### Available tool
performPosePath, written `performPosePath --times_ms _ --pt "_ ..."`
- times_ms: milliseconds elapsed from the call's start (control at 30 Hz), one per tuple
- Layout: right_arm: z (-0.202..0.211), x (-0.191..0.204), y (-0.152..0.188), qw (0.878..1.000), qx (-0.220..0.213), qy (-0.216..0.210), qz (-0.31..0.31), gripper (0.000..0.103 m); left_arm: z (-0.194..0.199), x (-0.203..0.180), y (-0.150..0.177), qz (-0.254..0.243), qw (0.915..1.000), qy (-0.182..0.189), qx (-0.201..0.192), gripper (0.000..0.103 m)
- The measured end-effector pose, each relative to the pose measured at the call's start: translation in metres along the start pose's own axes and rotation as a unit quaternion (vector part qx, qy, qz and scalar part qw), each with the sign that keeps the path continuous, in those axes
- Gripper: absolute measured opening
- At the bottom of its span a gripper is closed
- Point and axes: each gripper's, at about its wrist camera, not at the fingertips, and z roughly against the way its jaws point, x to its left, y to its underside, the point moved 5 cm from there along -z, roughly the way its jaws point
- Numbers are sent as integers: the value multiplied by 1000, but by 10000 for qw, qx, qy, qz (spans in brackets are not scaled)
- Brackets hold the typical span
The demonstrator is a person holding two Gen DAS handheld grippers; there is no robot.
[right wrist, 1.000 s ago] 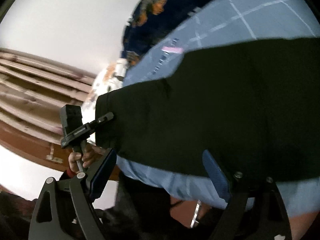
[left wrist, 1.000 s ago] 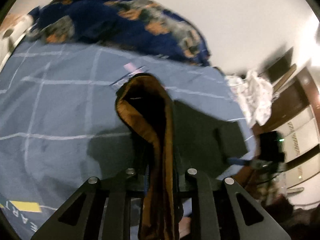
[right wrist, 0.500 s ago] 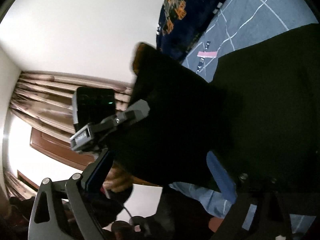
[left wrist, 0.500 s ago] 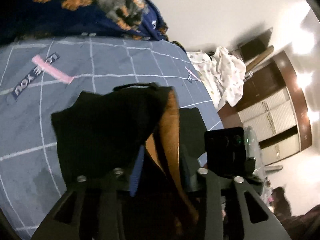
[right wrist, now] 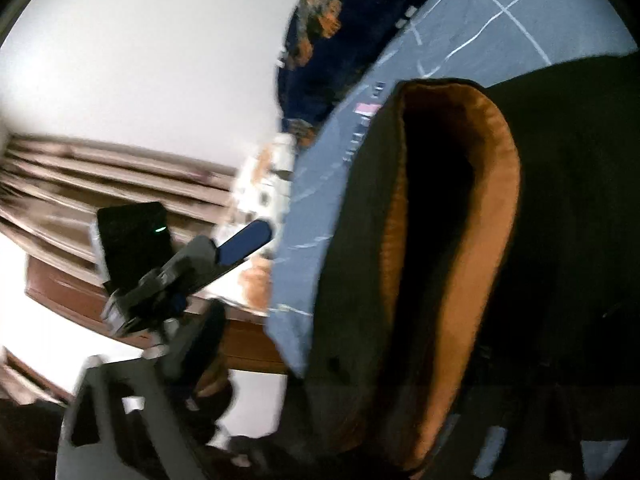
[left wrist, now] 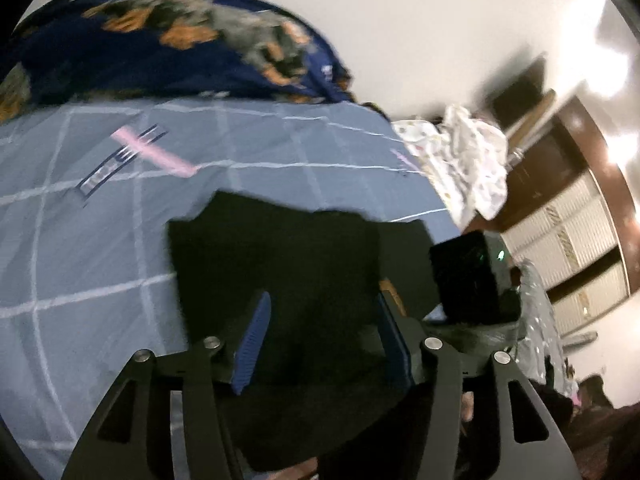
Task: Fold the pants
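Note:
Black pants (left wrist: 288, 264) with an orange-brown lining lie on the blue checked bed sheet (left wrist: 92, 248). My left gripper (left wrist: 320, 340) is open, its blue pads apart above the black cloth and holding nothing. In the right wrist view the pants (right wrist: 560, 208) fill the right side, with the orange-lined opening (right wrist: 492, 208) turned up towards the camera. The left gripper (right wrist: 240, 246) also shows there, at the bed's edge. The right gripper's own fingers are hidden by cloth and blur; only part of its frame (right wrist: 112, 420) shows.
A dark blue patterned blanket (left wrist: 168, 48) is heaped at the head of the bed. A white printed cloth (left wrist: 464, 164) lies at the bed's right edge. Wooden wardrobes (left wrist: 572, 240) stand to the right. Curtains (right wrist: 80, 184) hang beyond the bed's left side.
The left gripper has let go of the orange-lined pants end and opened. The folded pants now lie flat on the sheet. The right wrist view has closed in on the orange-lined opening.

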Motion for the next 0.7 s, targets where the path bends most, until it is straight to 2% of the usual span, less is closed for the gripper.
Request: performPosePath --times_ms 33,100,167,200,333,433,533,700 --pt "-3 -2 -1 9998 108 165 -52 17 3 8 6 90 9999 -81 6 56" --pt "-2 0 -4 9998 120 179 -54 16 8 22 15 248 9994 -239 12 56" --pt "9 11 -11 9991 16 366 223 15 12 33 23 447 9987 -259 -9 56" --pt "16 15 -15 9992 -56 302 239 15 13 37 27 570 9981 -250 -9 56" --pt "70 16 -34 9982 -409 281 322 14 8 33 27 629 9979 -169 20 57" --pt "120 -9 -44 9959 -742 476 191 14 -7 17 25 416 9991 -117 41 64" --pt "163 -48 -46 9924 -1027 668 -104 14 -28 -2 23 296 9993 141 181 68" --pt "215 -98 -46 9840 -1467 849 -548 14 -70 -28 26 -23 9979 237 597 69"
